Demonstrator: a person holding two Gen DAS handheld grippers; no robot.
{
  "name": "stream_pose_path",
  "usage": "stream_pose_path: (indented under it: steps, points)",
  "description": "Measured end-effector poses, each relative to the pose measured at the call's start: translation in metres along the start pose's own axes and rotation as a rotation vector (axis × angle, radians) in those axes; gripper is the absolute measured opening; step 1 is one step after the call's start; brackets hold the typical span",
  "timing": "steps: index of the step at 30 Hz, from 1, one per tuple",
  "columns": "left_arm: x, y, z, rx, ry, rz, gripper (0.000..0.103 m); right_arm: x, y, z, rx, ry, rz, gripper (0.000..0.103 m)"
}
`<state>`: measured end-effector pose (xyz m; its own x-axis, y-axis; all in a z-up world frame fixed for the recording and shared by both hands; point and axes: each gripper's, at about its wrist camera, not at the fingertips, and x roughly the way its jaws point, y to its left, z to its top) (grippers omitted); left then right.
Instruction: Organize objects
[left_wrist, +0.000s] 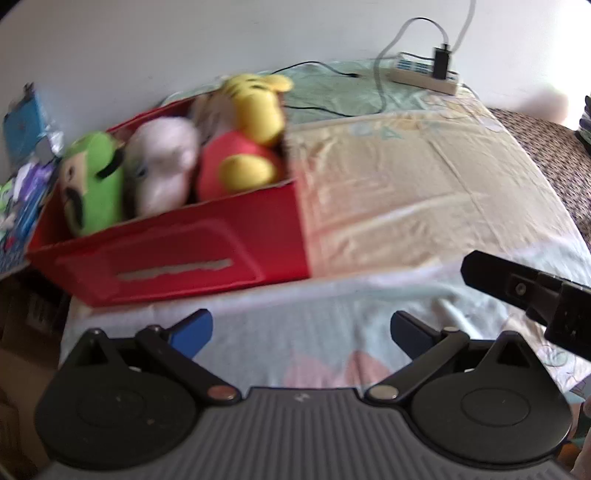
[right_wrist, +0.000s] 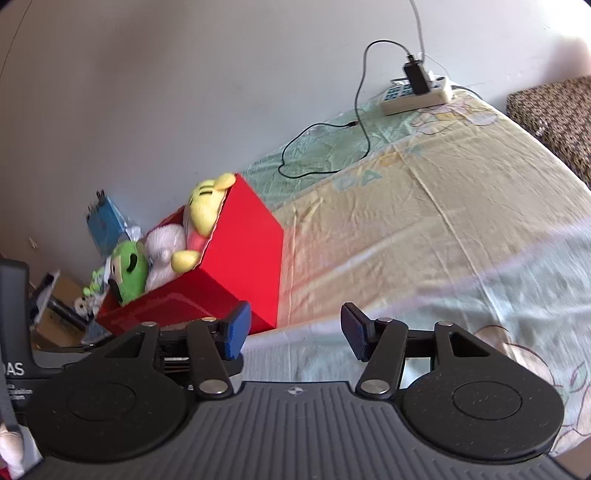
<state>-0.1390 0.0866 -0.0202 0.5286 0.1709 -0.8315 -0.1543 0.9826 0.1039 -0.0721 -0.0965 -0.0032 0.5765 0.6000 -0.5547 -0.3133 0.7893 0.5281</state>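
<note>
Red box (left_wrist: 207, 236) sits on the bed (left_wrist: 406, 192) at its wall-side end, open top, three plush toys packed inside: green plush (left_wrist: 94, 181) at the near-left end of the box, white plush (left_wrist: 162, 166) in the middle, yellow bear in red shirt (left_wrist: 247, 125) at the end toward the open bedsheet. Left view is motion-blurred, so toy faces and the pale label strip on the box front are unreadable. Bottoms of all toys are hidden by the box walls. Something pale is behind the bear in the box, can't tell what.

Left claw (left_wrist: 301, 334) wide open, empty, over the bedsheet just in front of the box, not touching it. Right claw (right_wrist: 295, 332) also wide open, empty, near the box's front corner, apart from it. Its tip shows in the left view, to the right of the box, cut off by the frame.

Beyond the box: power strip (right_wrist: 417, 94) at the far end of the bed with a black charger (right_wrist: 415, 77) plugged in, black cable (right_wrist: 332, 147) looping over the sheet toward the box. Clutter left of the box, blue package (right_wrist: 105, 225) and small items, too blurred and cropped to identify
</note>
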Motion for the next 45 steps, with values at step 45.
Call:
stream_pose_path:
  steps: [45]
  points:
    - [0.022, 0.199, 0.069, -0.040, -0.069, 0.039, 0.102, 0.103, 0.179, 0.016, -0.153, -0.112, -0.215, 0.069]
